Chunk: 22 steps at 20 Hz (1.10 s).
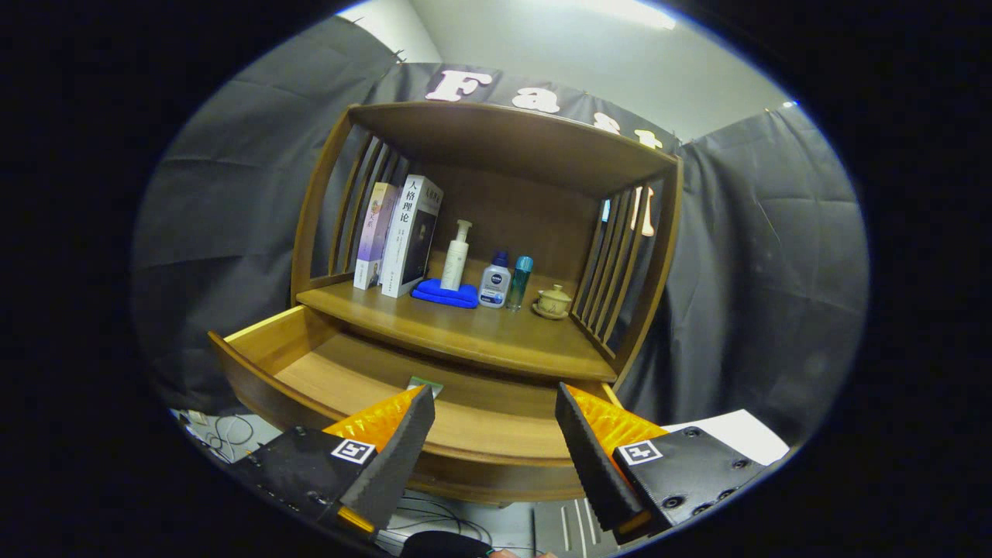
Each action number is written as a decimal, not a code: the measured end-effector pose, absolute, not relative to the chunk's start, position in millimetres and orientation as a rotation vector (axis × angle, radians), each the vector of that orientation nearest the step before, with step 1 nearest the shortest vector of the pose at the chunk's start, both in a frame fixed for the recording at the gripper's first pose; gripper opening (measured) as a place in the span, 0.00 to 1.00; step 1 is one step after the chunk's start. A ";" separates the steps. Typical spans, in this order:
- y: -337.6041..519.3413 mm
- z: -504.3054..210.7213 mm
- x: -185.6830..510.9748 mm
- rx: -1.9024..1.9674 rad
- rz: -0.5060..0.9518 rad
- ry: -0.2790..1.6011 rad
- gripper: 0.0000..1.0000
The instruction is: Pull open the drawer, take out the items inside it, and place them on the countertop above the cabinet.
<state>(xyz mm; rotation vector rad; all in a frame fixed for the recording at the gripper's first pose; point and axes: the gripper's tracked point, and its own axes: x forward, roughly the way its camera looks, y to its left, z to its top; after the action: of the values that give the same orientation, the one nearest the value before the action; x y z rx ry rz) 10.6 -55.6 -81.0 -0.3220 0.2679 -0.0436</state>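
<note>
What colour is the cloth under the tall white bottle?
The folded cloth is bright blue, lying under the white pump bottle on the countertop, seen in the gripper view beyond the open gripper.

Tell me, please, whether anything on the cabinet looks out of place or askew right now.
Nothing looks damaged or spilled. The drawer stands pulled open below the countertop, with a small item inside, just beyond one finger of the open gripper. The white pump bottle stands on a folded blue cloth, upright.

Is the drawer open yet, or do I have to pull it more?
Open: the drawer sits pulled out below the countertop, its wooden floor exposed. The gripper hovers open above its front edge.
</note>
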 end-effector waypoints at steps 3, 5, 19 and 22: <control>-49.4 -76.4 32.8 -0.313 -0.026 0.278 0.98; -43.4 -79.6 45.8 -0.262 -0.012 0.317 0.98; 1.3 -157.6 107.8 -0.179 0.150 0.785 0.98; 15.4 -171.2 118.0 -0.142 0.181 0.889 0.98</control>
<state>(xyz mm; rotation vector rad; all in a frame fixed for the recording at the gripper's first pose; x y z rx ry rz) 118.0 15.4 -171.2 -0.1419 0.8893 0.1811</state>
